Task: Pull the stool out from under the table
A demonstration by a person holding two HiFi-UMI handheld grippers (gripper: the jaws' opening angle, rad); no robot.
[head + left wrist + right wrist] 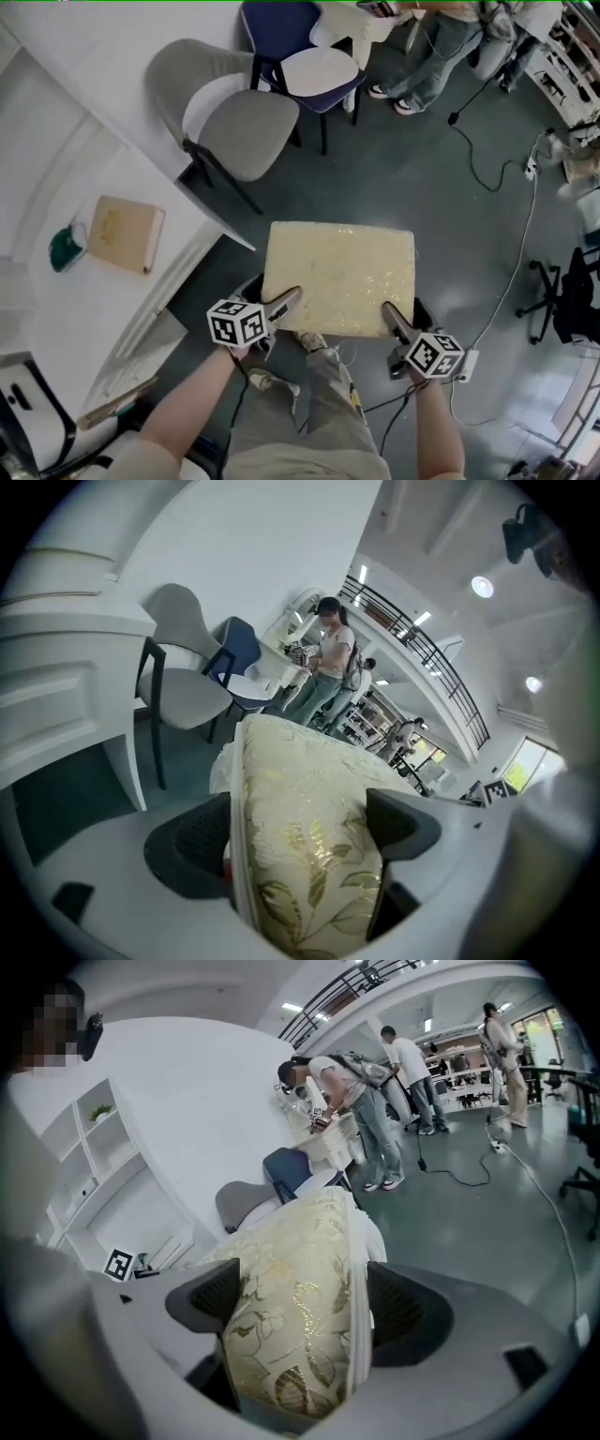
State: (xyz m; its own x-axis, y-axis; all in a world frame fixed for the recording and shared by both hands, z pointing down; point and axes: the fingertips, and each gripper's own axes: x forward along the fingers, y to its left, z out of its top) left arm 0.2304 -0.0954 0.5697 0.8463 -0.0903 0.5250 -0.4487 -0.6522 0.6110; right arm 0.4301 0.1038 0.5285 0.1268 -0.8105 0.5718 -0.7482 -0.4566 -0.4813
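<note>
Grey chair [234,127], blue chair [291,37] behind it, tan book [125,232], black cable [472,161], two standing people [361,1101].

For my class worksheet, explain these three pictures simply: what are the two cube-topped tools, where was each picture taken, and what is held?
No robot here: a person holds a tool with a two-fingered claw in each hand. One picture comes from a camera on the person's head, looking down; the other two come from cameras riding on the tools, looking along each claw. The left claw and the right claw are shut on the near edge of a cream cushioned stool with a gold leaf pattern, beside the white table. A tan book lies on that table.
</note>
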